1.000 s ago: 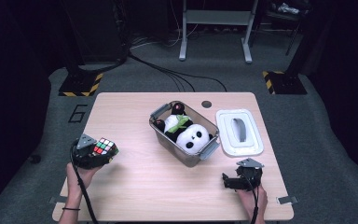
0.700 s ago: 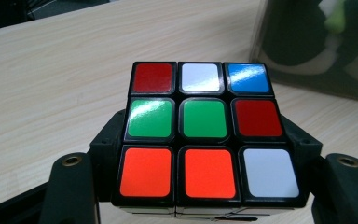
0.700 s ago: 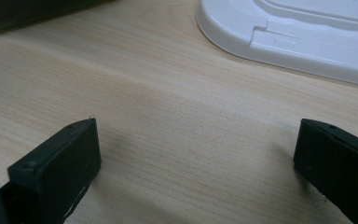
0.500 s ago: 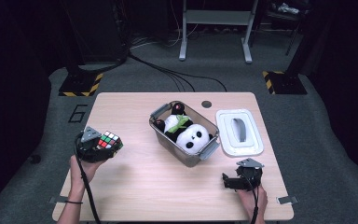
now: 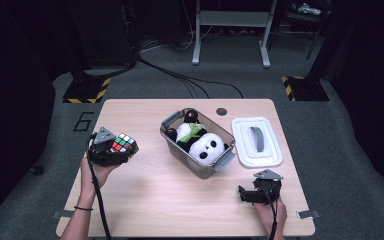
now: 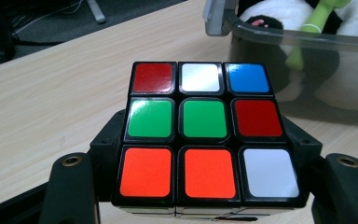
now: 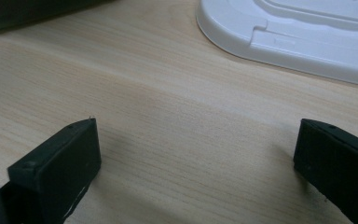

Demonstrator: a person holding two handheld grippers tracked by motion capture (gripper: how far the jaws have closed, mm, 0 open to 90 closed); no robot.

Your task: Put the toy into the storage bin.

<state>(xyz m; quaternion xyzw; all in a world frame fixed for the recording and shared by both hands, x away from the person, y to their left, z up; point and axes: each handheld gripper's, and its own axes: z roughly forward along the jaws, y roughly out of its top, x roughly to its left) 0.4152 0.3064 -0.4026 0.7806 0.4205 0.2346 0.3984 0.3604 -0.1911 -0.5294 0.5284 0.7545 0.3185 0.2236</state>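
A scrambled Rubik's cube is clamped in my left gripper, held over the left side of the wooden table. In the left gripper view the cube sits between both black jaws of that gripper, its top face red, white, blue, green and orange. My right gripper rests low at the table's front right, jaws wide apart. Bare wood lies between the jaws of the right gripper.
A clear plastic bin stands at the table's middle with a panda plush inside. The bin's wall is just beyond the cube. Its white lid lies flat to the right, close ahead of the right gripper.
The left gripper has carried the cube a little farther from the person and rightward, toward the bin. The right gripper has stayed put.
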